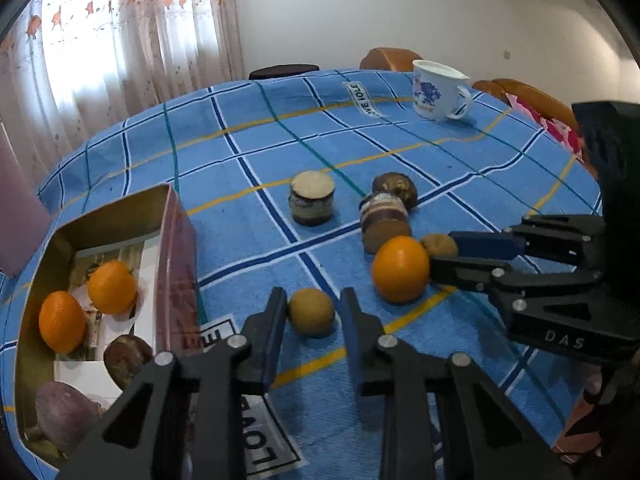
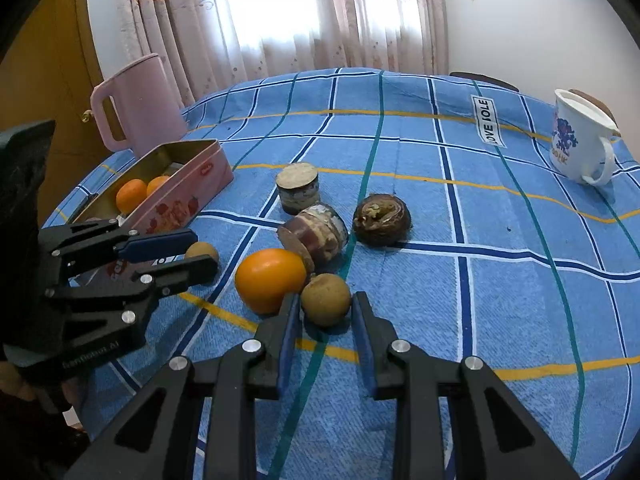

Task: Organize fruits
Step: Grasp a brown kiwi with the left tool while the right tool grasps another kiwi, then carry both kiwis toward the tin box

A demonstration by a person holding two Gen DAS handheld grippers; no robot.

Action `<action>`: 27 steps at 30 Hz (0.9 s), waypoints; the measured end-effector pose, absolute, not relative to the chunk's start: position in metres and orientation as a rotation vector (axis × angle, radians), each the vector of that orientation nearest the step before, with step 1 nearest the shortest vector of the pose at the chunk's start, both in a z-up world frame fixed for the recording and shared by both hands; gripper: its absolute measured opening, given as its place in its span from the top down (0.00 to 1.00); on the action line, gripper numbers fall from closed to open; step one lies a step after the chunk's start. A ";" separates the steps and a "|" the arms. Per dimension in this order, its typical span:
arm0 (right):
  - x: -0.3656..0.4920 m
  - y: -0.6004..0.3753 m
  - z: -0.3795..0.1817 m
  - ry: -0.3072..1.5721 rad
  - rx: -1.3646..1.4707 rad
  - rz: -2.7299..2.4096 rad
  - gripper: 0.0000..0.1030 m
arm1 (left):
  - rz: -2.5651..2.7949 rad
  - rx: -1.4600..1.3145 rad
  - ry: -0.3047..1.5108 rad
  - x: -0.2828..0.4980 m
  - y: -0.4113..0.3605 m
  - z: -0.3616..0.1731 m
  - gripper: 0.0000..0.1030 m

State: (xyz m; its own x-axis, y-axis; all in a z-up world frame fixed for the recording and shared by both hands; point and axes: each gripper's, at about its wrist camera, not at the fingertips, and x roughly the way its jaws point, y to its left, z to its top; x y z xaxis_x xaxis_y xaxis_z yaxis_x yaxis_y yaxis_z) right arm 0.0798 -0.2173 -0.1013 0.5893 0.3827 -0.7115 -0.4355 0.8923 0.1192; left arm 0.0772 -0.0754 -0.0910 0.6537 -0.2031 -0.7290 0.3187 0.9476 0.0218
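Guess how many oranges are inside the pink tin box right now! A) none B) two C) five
B, the left wrist view shows two oranges lying in the open tin box, while a third orange sits out on the tablecloth.

Three oranges: two in the tin at the lower left of the left wrist view, and, and one loose orange at centre right on the worktop.

Two small tan round fruits: one at lower centre of the left wrist view, one at lower centre of the right wrist view.

Two small jars: one upright, one on its side.

One dark brown round fruit on the cloth. Two more dark, rounded fruits in the tin, and; their kind cannot be told.

One white mug. One pink jug. One tin.
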 end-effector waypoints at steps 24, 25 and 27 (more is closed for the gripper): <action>0.052 -0.218 -0.082 0.618 -0.100 0.457 0.73 | -0.313 0.045 0.655 0.059 -0.061 -0.072 0.73; 0.051 -0.216 -0.081 0.612 -0.102 0.457 0.73 | -0.308 0.038 0.645 0.058 -0.059 -0.070 0.73; 0.049 -0.215 -0.080 0.599 -0.107 0.458 0.73 | -0.301 0.028 0.632 0.057 -0.056 -0.068 0.73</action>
